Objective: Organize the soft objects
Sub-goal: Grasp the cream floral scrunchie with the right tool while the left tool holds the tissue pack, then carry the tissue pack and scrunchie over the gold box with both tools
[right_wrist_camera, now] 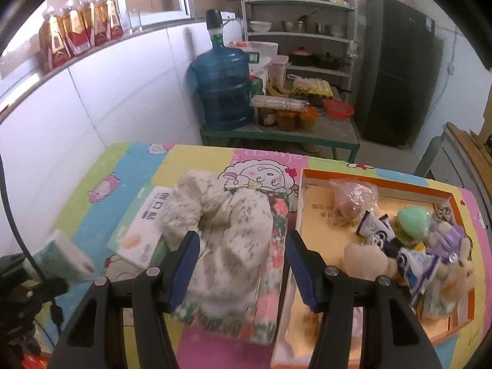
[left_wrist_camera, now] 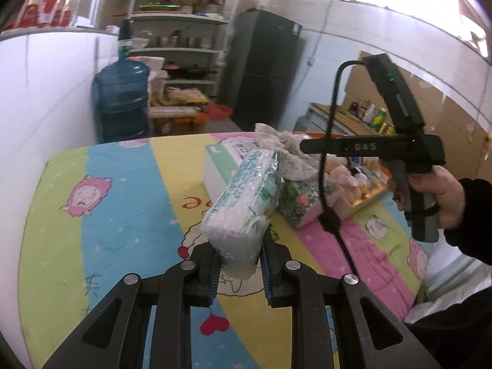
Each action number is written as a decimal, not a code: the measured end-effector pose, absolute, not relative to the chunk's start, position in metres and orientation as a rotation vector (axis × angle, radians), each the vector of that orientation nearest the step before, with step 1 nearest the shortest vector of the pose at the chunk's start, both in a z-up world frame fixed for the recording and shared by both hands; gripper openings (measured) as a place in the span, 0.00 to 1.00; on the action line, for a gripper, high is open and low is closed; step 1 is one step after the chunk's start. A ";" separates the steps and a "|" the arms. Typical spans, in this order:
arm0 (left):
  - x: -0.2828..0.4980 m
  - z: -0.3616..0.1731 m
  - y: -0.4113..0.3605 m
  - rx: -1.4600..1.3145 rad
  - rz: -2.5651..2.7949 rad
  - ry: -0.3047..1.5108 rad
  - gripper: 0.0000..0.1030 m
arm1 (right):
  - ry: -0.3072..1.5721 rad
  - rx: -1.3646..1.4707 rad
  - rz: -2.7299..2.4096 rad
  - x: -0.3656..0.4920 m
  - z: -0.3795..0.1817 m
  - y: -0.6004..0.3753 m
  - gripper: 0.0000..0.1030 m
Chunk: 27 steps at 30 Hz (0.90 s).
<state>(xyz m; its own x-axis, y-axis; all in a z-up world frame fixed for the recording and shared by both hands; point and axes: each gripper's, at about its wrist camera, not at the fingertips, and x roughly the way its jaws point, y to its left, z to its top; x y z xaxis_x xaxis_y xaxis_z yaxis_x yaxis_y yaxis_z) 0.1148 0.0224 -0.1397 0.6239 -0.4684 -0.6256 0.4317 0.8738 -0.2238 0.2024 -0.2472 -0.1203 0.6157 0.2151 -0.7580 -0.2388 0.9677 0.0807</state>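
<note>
My left gripper [left_wrist_camera: 240, 246] is shut on a plastic-wrapped tissue pack [left_wrist_camera: 246, 196], holding it tilted above the striped cartoon tablecloth [left_wrist_camera: 123, 200]. The same pack [right_wrist_camera: 61, 258] shows at the left edge of the right wrist view. My right gripper [right_wrist_camera: 243, 236] stands open over a crumpled white cloth [right_wrist_camera: 227, 230], one finger on each side of it, pads not pressing. The cloth lies on a floral tissue pack [right_wrist_camera: 273, 264], also seen from the left wrist as floral pack [left_wrist_camera: 301, 206]. A white-green box [right_wrist_camera: 144, 230] lies to the left of the cloth.
An orange-rimmed shallow box [right_wrist_camera: 369, 181] at the right holds plush toys [right_wrist_camera: 366, 261], a green ball [right_wrist_camera: 413, 221] and a wrapped bundle. A hand [left_wrist_camera: 442, 196] holds the right gripper's handle. Beyond the table stand a water jug [right_wrist_camera: 224, 89], shelves and a dark fridge [right_wrist_camera: 399, 77].
</note>
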 end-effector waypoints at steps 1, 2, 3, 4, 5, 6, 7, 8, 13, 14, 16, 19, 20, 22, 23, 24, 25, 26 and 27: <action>0.113 -0.140 0.023 -0.059 -0.507 0.732 0.22 | 0.874 -0.031 0.262 0.206 -0.122 -0.247 0.54; 0.111 -0.140 0.023 -0.061 -0.500 0.732 0.22 | 0.887 -0.034 0.261 0.209 -0.125 -0.246 0.46; 0.110 -0.141 0.023 -0.062 -0.490 0.734 0.22 | 0.900 -0.041 0.260 0.212 -0.127 -0.245 0.32; 0.109 -0.141 0.022 -0.059 -0.482 0.734 0.22 | 0.910 -0.050 0.260 0.213 -0.128 -0.243 0.26; 0.108 -0.141 0.022 -0.055 -0.475 0.736 0.22 | 0.914 -0.055 0.264 0.213 -0.129 -0.242 0.18; 0.108 -0.142 0.021 -0.051 -0.468 0.739 0.22 | 0.913 -0.062 0.271 0.213 -0.129 -0.240 0.16; 0.107 -0.142 0.021 -0.051 -0.463 0.739 0.22 | 0.907 -0.069 0.277 0.212 -0.128 -0.239 0.14; 0.106 -0.142 0.021 -0.054 -0.460 0.739 0.22 | 0.903 -0.072 0.284 0.211 -0.127 -0.238 0.11; 0.108 -0.143 0.019 -0.068 -0.446 0.732 0.22 | 0.888 -0.036 0.313 0.203 -0.120 -0.241 0.07; 0.108 -0.142 0.018 -0.071 -0.444 0.729 0.22 | 0.884 -0.032 0.315 0.202 -0.118 -0.242 0.06; 0.108 -0.141 0.017 -0.079 -0.442 0.721 0.22 | 0.870 -0.019 0.321 0.197 -0.113 -0.245 0.06; 0.109 -0.140 0.014 -0.081 -0.442 0.716 0.22 | 0.850 0.001 0.328 0.189 -0.103 -0.249 0.06; 0.109 -0.139 0.013 -0.081 -0.441 0.716 0.22 | 0.840 0.007 0.330 0.185 -0.099 -0.251 0.06; 0.111 -0.138 0.012 -0.083 -0.443 0.716 0.22 | 0.827 0.014 0.329 0.180 -0.094 -0.253 0.06; 0.112 -0.137 0.010 -0.082 -0.445 0.713 0.22 | 0.819 0.018 0.327 0.178 -0.091 -0.254 0.06; 0.113 -0.135 0.008 -0.081 -0.451 0.709 0.22 | 0.811 0.025 0.326 0.174 -0.087 -0.256 0.06; 0.113 -0.134 0.006 -0.080 -0.459 0.704 0.22 | 0.805 0.030 0.324 0.171 -0.084 -0.258 0.06; 0.113 -0.132 0.003 -0.078 -0.471 0.698 0.22 | 0.796 0.038 0.323 0.166 -0.079 -0.260 0.06; 0.113 -0.131 0.001 -0.074 -0.480 0.695 0.22 | 0.790 0.044 0.322 0.162 -0.076 -0.263 0.06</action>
